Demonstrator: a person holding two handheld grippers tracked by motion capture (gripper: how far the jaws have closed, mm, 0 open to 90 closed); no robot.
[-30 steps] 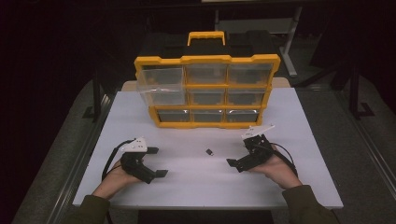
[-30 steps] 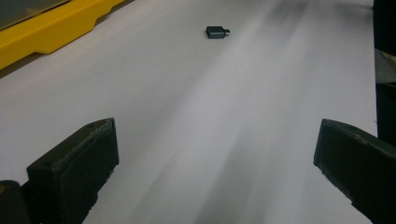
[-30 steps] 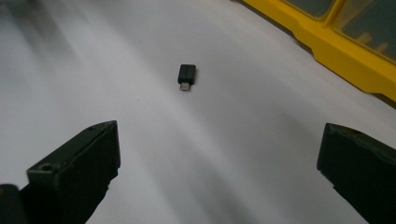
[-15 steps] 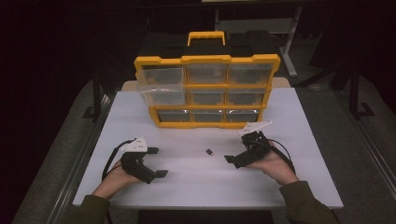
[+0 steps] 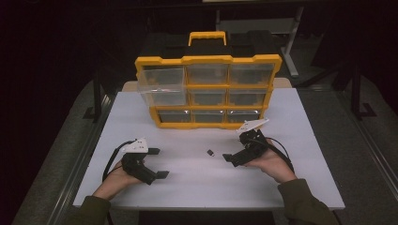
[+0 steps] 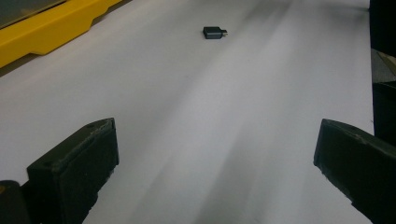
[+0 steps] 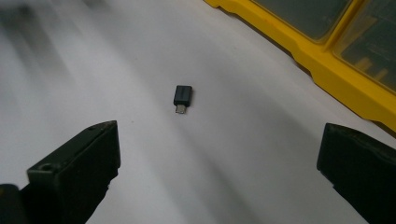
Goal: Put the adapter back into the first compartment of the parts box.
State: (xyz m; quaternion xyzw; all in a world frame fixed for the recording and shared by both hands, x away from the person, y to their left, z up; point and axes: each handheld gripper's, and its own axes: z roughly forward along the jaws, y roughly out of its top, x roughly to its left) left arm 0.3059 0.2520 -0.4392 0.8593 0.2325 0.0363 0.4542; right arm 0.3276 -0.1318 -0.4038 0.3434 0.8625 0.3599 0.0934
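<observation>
The white table [image 5: 202, 187] carries a yellow drawer organiser [image 5: 209, 91] at its far side, one clear top-left drawer [image 5: 162, 84] pulled partway out. The right tool [image 5: 231, 158], jaws spread wide and holding nothing, has crept leftward over the last second toward the small black USB adapter [image 5: 210, 152], which lies flat on the table near the middle, just left of that tool and between its jaws' line of sight. The left tool [image 5: 158, 163] rests released at the near left, unmoved, well apart from the adapter. The approach suggests a pickup is next, probably for stowing in the organiser.
</observation>
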